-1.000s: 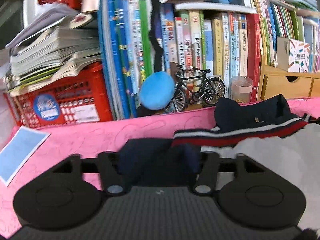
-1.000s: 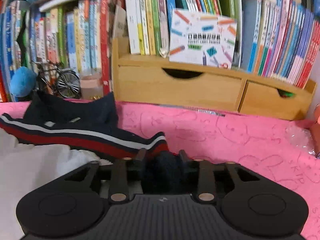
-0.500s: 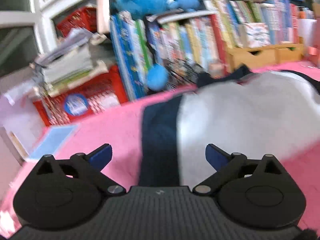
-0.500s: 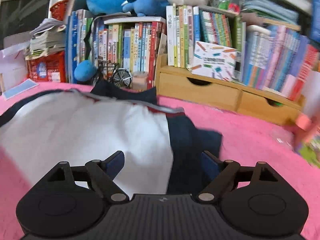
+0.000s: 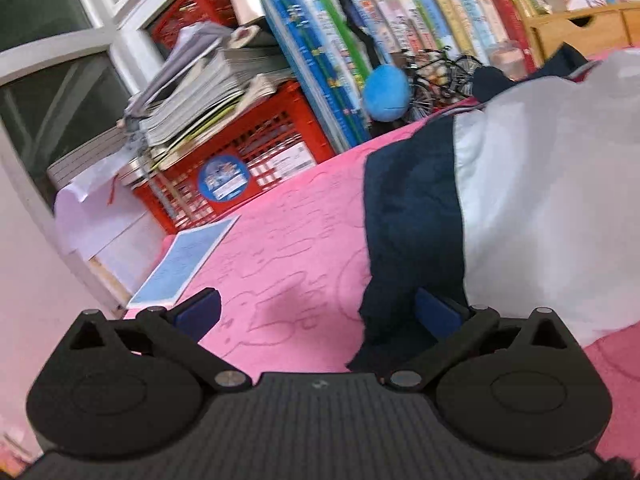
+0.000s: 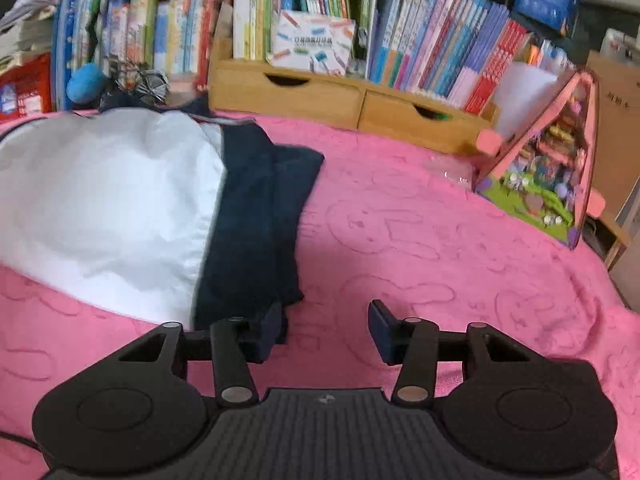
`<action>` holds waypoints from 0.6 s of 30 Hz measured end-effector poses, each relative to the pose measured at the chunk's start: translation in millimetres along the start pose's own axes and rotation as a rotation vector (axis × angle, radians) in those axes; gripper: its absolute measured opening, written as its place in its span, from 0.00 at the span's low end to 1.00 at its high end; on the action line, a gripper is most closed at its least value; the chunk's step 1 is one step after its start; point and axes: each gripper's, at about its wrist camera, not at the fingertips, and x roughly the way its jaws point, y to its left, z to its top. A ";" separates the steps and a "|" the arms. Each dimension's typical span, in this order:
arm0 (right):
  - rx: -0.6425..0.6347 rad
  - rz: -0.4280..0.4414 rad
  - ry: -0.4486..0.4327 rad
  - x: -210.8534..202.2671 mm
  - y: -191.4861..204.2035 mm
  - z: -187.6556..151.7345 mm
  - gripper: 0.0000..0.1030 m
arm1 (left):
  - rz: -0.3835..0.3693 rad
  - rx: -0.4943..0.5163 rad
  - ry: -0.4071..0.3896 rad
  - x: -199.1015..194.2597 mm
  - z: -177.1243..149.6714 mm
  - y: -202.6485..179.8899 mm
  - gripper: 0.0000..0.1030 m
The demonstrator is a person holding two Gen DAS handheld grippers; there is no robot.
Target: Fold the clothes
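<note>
Soft, even indoor light; the white garment panel (image 6: 108,200) ahead of the fingers glares pale and loses detail. Books (image 5: 400,20) far beyond the fingertips smear with motion blur, and fisheye bending curves the edges

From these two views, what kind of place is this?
Probably a child's bedroom or study corner at home. Rows of children's books stand at the back, a blue plush toy sits below them, and the garment lies on a pink blanket.
</note>
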 end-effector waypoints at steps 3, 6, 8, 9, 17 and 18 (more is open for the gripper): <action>-0.016 0.185 -0.083 -17.5 28.3 7.7 0.48 | -0.156 -0.102 -0.033 -24.8 7.5 4.0 0.99; -0.006 0.347 -0.086 -14.0 70.2 24.6 0.49 | -0.309 -0.166 -0.010 -34.5 15.1 -4.6 1.00; -0.015 0.376 -0.084 -6.4 99.8 36.4 0.48 | -0.298 -0.158 0.029 -27.3 17.8 -17.5 1.00; -0.023 0.387 -0.093 -2.9 113.3 41.6 0.48 | -0.276 -0.151 0.047 -21.9 17.3 -22.3 1.00; 0.132 0.349 0.019 56.9 135.7 56.6 0.49 | -0.180 -0.225 0.134 6.2 15.1 -9.7 1.00; 0.162 0.356 0.014 60.6 131.9 53.4 0.49 | -0.195 -0.256 0.139 6.7 19.5 -5.3 0.99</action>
